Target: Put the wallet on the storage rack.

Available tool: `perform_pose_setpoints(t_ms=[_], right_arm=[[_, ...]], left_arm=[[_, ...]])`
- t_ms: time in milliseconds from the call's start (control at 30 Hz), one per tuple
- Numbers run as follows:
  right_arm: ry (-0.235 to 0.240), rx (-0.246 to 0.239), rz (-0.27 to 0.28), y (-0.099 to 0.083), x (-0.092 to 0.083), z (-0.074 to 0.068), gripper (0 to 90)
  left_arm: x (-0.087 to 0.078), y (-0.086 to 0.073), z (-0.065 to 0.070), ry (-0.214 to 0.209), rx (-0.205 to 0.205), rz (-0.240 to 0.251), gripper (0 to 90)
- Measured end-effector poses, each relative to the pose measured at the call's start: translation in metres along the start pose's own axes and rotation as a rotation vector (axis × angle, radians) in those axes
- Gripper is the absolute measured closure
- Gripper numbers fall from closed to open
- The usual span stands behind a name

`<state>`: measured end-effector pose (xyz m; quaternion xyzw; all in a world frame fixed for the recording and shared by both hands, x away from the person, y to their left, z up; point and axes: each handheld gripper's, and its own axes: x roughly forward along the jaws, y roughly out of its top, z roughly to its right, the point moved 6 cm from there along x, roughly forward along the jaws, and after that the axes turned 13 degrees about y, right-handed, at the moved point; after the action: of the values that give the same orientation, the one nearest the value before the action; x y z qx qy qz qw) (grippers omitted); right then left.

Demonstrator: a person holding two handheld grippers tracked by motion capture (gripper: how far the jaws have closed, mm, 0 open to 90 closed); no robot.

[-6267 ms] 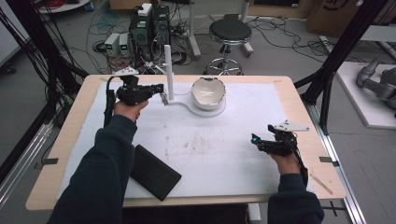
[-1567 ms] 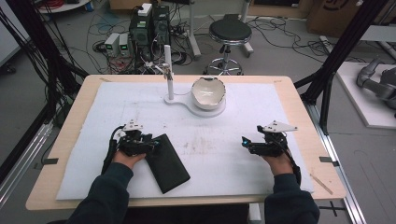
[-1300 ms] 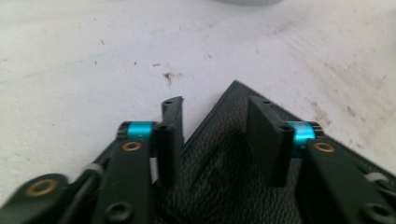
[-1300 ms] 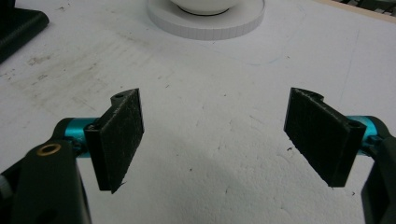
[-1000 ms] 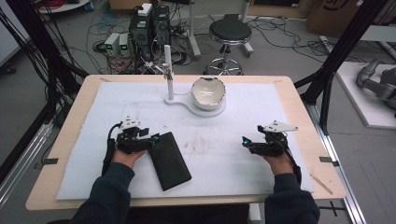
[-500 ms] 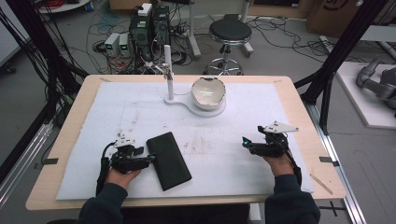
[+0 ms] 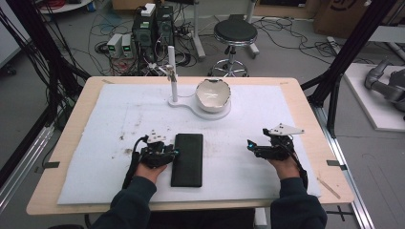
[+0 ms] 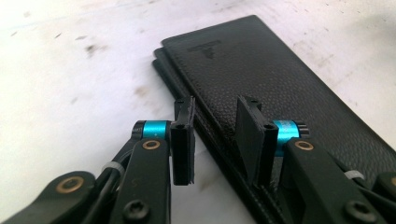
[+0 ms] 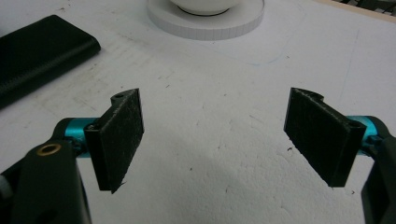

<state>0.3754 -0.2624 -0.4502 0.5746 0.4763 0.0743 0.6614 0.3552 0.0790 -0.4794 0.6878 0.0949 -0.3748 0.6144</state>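
A black leather wallet (image 7: 187, 159) lies flat and lengthways on the white foam mat (image 7: 267, 114), near the front. My left gripper (image 7: 174, 153) is at the wallet's left long edge. In the left gripper view its jaws (image 8: 215, 135) have just been closing and stand narrow, and the edge of the wallet (image 8: 280, 79) runs between them. One pad (image 8: 183, 140) is over the mat beside the wallet and the other is over its top; I see no squeeze. My right gripper (image 7: 249, 144) rests open on the mat at the right, with only bare mat between its jaws (image 9: 219, 135).
A white bowl (image 7: 212, 94) sits on a flat white base (image 9: 205, 23) at the back middle, and a thin white post (image 7: 173, 71) rises from the base's left end. The wooden table edge (image 7: 329, 143) runs close to the right hand. The wallet's end (image 9: 37, 51) shows in the right gripper view.
The left gripper has moved right, up to the wallet's left edge, and its jaws have narrowed. The wallet has turned from slanted to straight. The right gripper has stayed put.
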Motion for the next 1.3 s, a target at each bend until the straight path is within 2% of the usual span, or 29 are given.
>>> perform_pose_setpoints(t_ms=[67,100,133,167,200,233,267,400,500,533,567,633,667,733,800,833,967,1000,1033,1133,1167,1200,1300], right_arm=[[-0.002,0.004,-0.001,-0.001,-0.001,0.001,20.0],[-0.003,0.004,0.002,-0.001,-0.002,0.001,20.1],[-0.008,0.001,0.004,-0.001,-0.003,0.001,20.1],[-0.006,0.009,0.004,-0.002,-0.004,0.001,20.0],[-0.01,0.007,0.007,-0.002,-0.005,0.003,20.0],[-0.012,0.01,0.009,-0.003,-0.006,0.003,20.1],[-0.012,0.01,0.009,-0.003,-0.006,0.003,20.1],[-0.016,0.017,0.006,-0.004,-0.007,0.004,20.0],[-0.014,0.009,0.004,-0.003,-0.006,0.002,20.0],[-0.014,0.009,0.004,-0.003,-0.006,0.002,20.0],[-0.011,0.009,0.003,-0.002,-0.006,0.0,20.1],[-0.011,0.007,0.004,-0.002,-0.005,0.0,20.0],[-0.012,0.005,0.003,-0.002,-0.005,0.0,20.0],[-0.01,0.009,-0.001,-0.002,-0.004,-0.001,20.0],[-0.008,0.006,-0.002,-0.002,-0.004,0.0,20.1],[-0.008,0.006,-0.002,-0.002,-0.004,0.0,20.1],[-0.008,0.004,0.0,-0.002,-0.003,0.0,20.0],[-0.009,0.008,0.0,-0.002,-0.003,0.0,20.0],[-0.01,0.008,0.0,-0.002,-0.003,0.0,20.0],[-0.008,0.006,0.001,-0.002,-0.004,0.001,20.1],[-0.009,0.005,0.004,-0.002,-0.004,0.001,20.0],[-0.011,0.011,0.001,-0.002,-0.004,0.001,20.1],[-0.013,0.005,0.002,-0.002,-0.004,0.002,20.0]], left_arm=[[0.002,0.002,0.002,-0.005,0.003,-0.005,65.4],[0.002,0.003,0.002,-0.008,0.003,-0.012,60.4],[0.002,0.004,0.002,-0.023,-0.012,-0.024,55.1],[-0.002,0.001,-0.002,-0.046,-0.018,-0.039,53.7],[-0.002,0.001,-0.002,-0.046,-0.018,-0.039,52.9],[-0.007,-0.005,-0.007,-0.076,-0.033,-0.052,51.7],[-0.007,-0.005,-0.007,-0.076,-0.033,-0.052,50.5],[-0.019,-0.023,-0.016,-0.142,-0.05,-0.079,48.6],[-0.027,-0.031,-0.011,-0.204,-0.048,-0.065,48.3],[-0.027,-0.031,-0.011,-0.204,-0.048,-0.065,47.9],[-0.029,-0.033,-0.006,-0.216,-0.032,-0.058,48.3],[-0.029,-0.035,0.001,-0.253,-0.029,-0.057,46.1],[-0.029,-0.034,0.004,-0.254,-0.02,-0.051,42.7],[-0.028,-0.034,0.007,-0.256,-0.011,-0.051,42.6],[-0.023,-0.03,0.017,-0.248,-0.002,-0.054,46.1],[-0.023,-0.03,0.017,-0.248,-0.002,-0.054,48.4],[-0.012,-0.019,0.033,-0.196,0.01,-0.045,52.1],[-0.012,-0.019,0.033,-0.196,0.01,-0.045,53.0],[-0.007,-0.013,0.04,-0.174,0.021,-0.044,53.7],[0.001,-0.005,0.05,-0.147,0.041,-0.043,54.8],[0.001,-0.005,0.05,-0.147,0.041,-0.043,55.2],[0.007,0.001,0.056,-0.134,0.047,-0.041,55.3],[0.016,0.007,0.063,-0.132,0.053,-0.034,55.4]])
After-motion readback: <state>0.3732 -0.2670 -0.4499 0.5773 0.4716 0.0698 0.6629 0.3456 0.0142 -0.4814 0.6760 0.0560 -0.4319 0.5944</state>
